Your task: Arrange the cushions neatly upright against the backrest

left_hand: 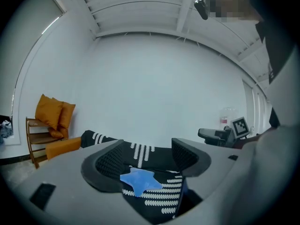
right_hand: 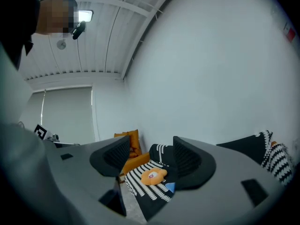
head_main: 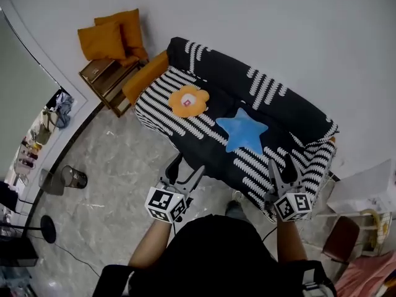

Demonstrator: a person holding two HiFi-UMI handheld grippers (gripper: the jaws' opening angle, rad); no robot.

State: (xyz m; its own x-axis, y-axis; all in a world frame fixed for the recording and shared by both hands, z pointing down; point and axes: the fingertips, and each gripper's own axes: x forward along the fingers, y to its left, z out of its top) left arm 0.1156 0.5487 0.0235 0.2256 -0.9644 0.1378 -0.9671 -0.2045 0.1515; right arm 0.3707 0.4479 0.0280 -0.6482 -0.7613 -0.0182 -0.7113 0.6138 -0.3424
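A sofa under a black cover with white dashes [head_main: 281, 107] stands against the white wall. Two cushions lie flat on its seat: an orange flower-shaped cushion [head_main: 189, 100] towards the left and a blue star cushion [head_main: 242, 130] in the middle. The star cushion [left_hand: 139, 180] shows between the left jaws, still far off. The flower cushion [right_hand: 153, 176] shows between the right jaws, also at a distance. My left gripper [head_main: 185, 172] hangs open before the sofa's front edge. My right gripper [head_main: 286, 169] stands open near the sofa's right front, empty.
A wooden chair [head_main: 106, 76] with orange cushions [head_main: 111, 37] stands left of the sofa against the wall. A small dark bin [head_main: 73, 177] sits on the marble floor at left. A dark red chair [head_main: 343, 239] and papers lie at the right.
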